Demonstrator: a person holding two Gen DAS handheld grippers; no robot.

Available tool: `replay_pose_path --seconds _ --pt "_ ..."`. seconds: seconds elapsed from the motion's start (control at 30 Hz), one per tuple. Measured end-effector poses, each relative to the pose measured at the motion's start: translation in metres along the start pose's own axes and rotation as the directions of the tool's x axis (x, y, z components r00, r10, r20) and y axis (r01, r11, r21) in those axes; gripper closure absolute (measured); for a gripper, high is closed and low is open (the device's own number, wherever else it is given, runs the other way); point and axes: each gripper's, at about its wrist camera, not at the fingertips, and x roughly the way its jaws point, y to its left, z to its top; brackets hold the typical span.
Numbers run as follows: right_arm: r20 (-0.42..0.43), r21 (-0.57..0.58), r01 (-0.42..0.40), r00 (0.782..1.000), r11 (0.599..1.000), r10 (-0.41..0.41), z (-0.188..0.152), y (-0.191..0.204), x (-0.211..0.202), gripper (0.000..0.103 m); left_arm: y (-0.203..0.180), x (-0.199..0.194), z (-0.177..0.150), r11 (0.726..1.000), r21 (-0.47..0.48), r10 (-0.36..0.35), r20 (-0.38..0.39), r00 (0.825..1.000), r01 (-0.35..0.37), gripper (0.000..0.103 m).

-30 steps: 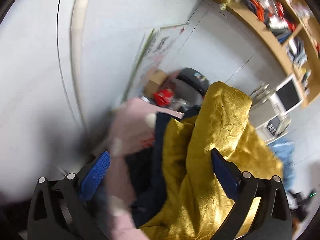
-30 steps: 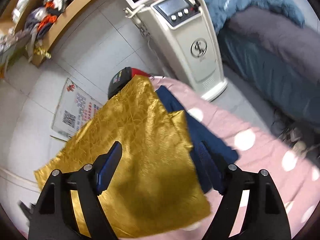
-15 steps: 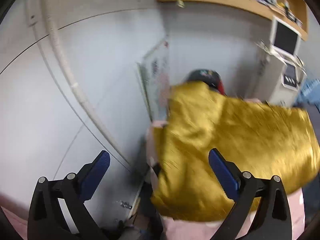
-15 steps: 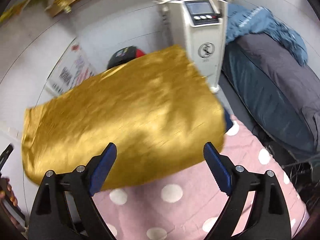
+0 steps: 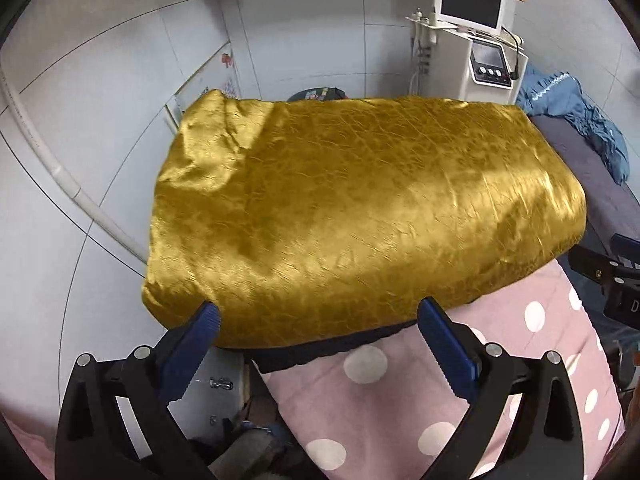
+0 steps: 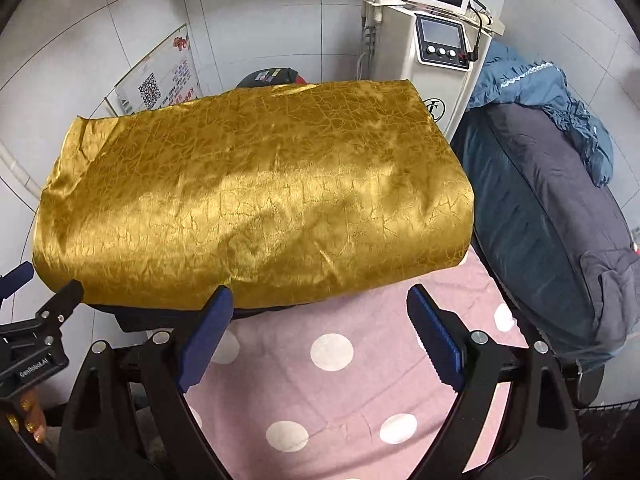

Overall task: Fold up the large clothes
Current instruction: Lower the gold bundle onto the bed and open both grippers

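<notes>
Cloth: gold cloth [image 5: 360, 208], shiny and crackle-patterned, lay spread flat in a broad folded rectangle on the pink sheet [image 5: 400, 408], reaching its far edge.
Under the cloth: a dark navy garment [image 5: 320, 354] showed only as a thin strip along the near edge (most of it was covered).
Sheet: pink with white dots, bare between the cloth and both cameras.
Left gripper: left gripper [image 5: 318, 344] had its jaws spread wide, the blue pads at the near hem of the cloth, nothing clamped between them; whether the left pad touched the hem could not be told.
Right gripper: right gripper [image 6: 320, 320] had just been opening and stood wide, with only sheet and the cloth's hem seen through the gap, nothing pinched.
Hand: a hand [image 6: 28, 420] with gold-painted nails showed at the lower left of the right wrist view, holding the left gripper's handle.
Behind: a white machine [image 6: 436, 60] with a screen stood past the cloth, by the wall.
Right side: a dark grey and teal bed [image 6: 540, 220] lay beside the sheet, with a blue blanket [image 6: 532, 84] bunched at its far end.
</notes>
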Motion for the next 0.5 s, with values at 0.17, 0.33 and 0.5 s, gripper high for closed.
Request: replay_pose_path --seconds 0.17,0.33,0.5 --pt "-0.010 -0.012 0.002 1.000 1.000 -0.002 -0.003 0.004 0.002 0.015 -0.009 0.008 -0.002 1.000 0.017 -0.008 -0.026 1.000 0.008 0.006" --pt "-0.022 -0.025 0.005 1.000 1.000 -0.006 -0.008 0.010 0.007 0.015 -0.007 0.011 -0.004 1.000 0.015 -0.003 -0.039 0.999 0.004 0.006" --pt "-0.038 -0.005 -0.011 0.999 1.000 0.010 -0.011 0.010 0.010 0.015 -0.007 0.020 -0.007 1.000 0.011 -0.014 -0.071 0.997 0.014 0.007"
